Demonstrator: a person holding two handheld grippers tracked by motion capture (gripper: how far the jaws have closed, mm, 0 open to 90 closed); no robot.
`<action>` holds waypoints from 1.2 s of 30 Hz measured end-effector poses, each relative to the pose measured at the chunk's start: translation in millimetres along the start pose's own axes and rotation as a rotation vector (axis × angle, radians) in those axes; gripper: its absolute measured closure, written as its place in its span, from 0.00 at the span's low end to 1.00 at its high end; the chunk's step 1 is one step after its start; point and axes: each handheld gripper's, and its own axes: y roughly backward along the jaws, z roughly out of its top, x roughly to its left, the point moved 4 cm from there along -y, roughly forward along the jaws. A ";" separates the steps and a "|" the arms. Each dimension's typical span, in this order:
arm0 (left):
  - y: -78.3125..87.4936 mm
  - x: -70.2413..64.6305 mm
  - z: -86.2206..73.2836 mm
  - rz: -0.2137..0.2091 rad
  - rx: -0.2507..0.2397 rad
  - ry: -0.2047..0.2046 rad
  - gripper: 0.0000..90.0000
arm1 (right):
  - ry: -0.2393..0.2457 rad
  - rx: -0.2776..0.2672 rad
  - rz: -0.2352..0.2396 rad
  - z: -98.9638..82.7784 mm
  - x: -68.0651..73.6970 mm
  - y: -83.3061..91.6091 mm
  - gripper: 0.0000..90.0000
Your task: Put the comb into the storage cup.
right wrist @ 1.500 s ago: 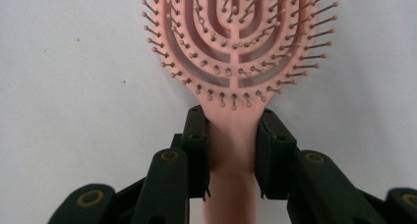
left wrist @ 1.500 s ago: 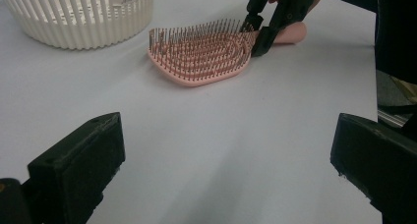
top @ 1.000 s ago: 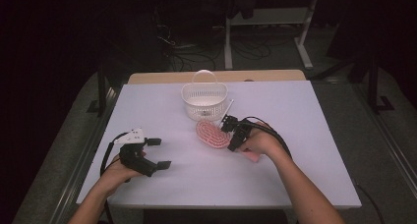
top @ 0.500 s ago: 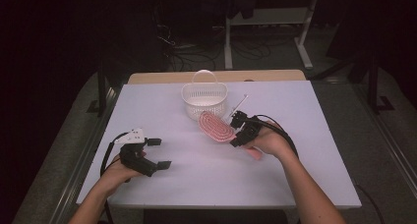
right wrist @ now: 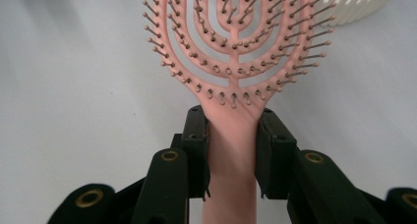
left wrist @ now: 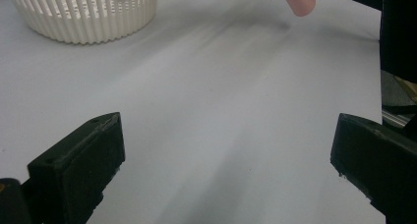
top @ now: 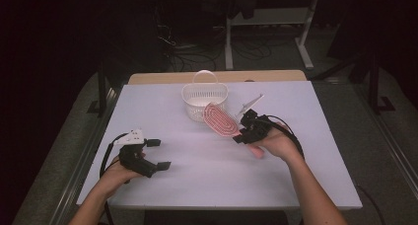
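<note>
The right hand-held gripper (top: 245, 128) sits right of centre in the high view, its jaws clamped on the neck of a pink hairbrush (top: 220, 119), just below the bristle pad. In the right gripper view the two black jaws press the pink handle (right wrist: 231, 150) from either side, bristles facing the camera, the head (right wrist: 236, 37) fanning toward the top of the frame. The brush looks lifted off the white counter (top: 197, 185), its head angled toward the white slatted basket (top: 202, 99) at upper centre and very near the rim, though whether it touches cannot be told. The step in hand seems to be carrying the brush to the basket. The next move probably calls for raising the head above the rim, tipping it in and letting go once most of the brush is inside; since the handle is long, it may end up leaning on the rim. The left hand-held gripper (top: 158, 153) rests at lower left, well apart from the brush, jaws spread wide and holding nothing; its own view shows bare counter between them, the basket (left wrist: 83, 13) at upper left.
</note>
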 end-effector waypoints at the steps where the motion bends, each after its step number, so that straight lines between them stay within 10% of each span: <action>1: 0.1 -0.3 -0.1 0.000 -0.002 0.001 0.00 | -0.003 -0.011 -0.001 -0.8 -0.7 0.6 0.76; 20: -2.4 -0.5 -0.8 0.001 0.003 -0.001 0.00 | 0.010 -0.247 0.033 -5.6 -7.8 9.9 0.76; 36: -0.2 2.2 5.2 0.005 -0.017 0.008 0.00 | 0.034 -0.318 0.024 -1.3 -5.1 18.2 0.76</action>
